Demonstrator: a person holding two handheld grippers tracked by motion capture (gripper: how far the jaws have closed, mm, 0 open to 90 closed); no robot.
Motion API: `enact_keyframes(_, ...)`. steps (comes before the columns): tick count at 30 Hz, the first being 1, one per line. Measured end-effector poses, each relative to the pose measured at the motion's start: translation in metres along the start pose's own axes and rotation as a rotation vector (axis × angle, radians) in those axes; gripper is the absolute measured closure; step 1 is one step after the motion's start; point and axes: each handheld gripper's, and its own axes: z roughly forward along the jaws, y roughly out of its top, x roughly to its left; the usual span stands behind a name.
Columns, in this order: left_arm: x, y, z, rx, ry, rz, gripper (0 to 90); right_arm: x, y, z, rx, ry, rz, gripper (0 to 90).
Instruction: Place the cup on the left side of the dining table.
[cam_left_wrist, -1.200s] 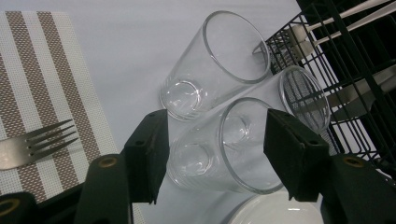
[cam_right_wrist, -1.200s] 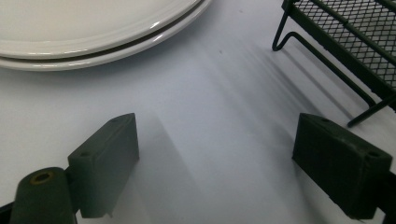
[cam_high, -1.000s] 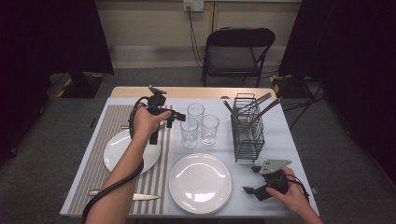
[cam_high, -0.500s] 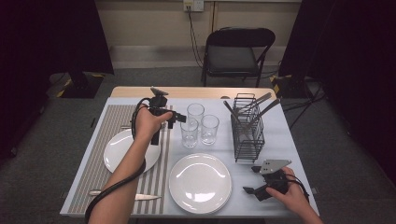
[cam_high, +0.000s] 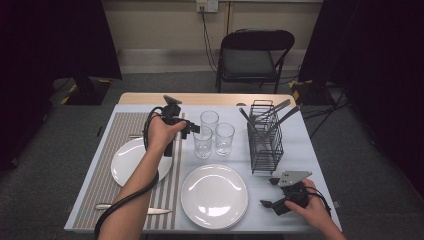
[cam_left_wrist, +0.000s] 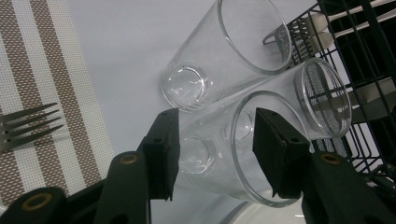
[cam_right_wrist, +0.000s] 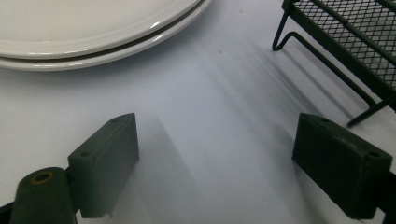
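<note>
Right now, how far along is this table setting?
Looks done: one white round plate sits on the striped placemat, with a fork and knife laid there. In hand: the left gripper has just been closing around the nearest clear drinking glass, one jaw outside and one inside its rim. Left: two more glasses, the stacked white plates, and cutlery in the black wire rack. The right gripper rests open.

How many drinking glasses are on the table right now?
3. The nearest glass stands beside the placemat, with the left claw at it. The second glass stands just right of it, toward the black rack. The third glass stands behind them.
</note>
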Motion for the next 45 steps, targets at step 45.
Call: enact_keyframes(45, 0.016, -0.010, -0.003, 0.112, 0.064, -0.150, 80.2, 0.000, 0.000, 0.000, 0.001, 0.001, 0.001, 13.3)
